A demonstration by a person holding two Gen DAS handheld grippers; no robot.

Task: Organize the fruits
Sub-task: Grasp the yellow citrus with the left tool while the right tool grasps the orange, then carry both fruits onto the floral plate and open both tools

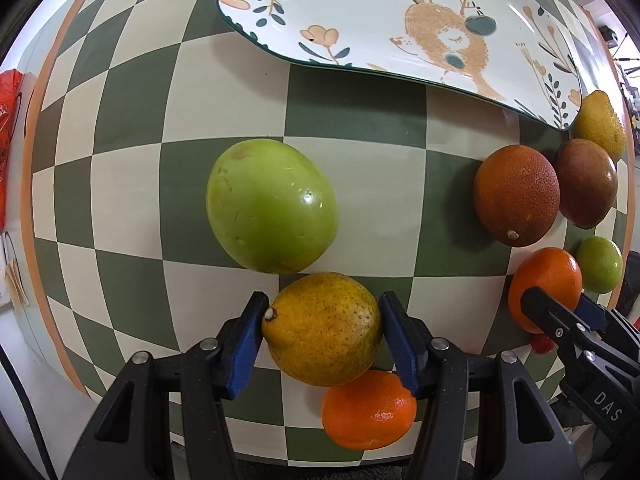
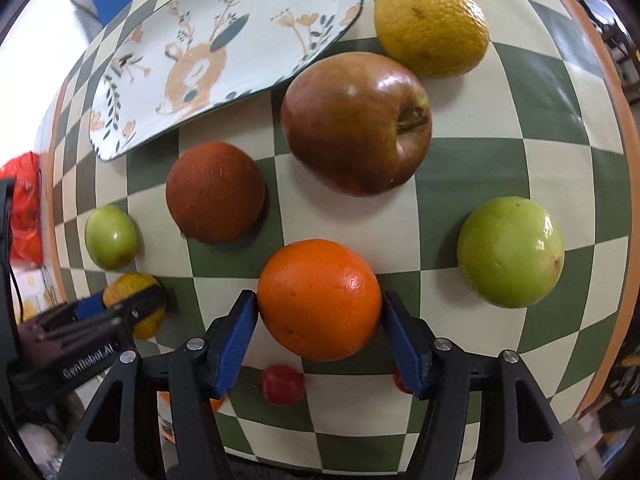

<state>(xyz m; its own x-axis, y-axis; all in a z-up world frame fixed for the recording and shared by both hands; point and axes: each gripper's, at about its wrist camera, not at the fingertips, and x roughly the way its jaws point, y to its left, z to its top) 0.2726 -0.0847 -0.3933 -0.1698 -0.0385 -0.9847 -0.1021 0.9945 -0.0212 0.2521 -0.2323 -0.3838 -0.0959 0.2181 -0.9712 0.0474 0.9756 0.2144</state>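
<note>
Blue-padded left tongs grip a speckled yellow lemon below the deer-printed ceramic plate; right tongs grip a round orange.

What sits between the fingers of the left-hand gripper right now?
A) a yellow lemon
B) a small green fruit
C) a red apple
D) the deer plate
A: in the left wrist view the left gripper has its blue fingers on either side of the speckled yellow lemon; the red apple and the deer plate lie apart from it on the checkered table.
</note>
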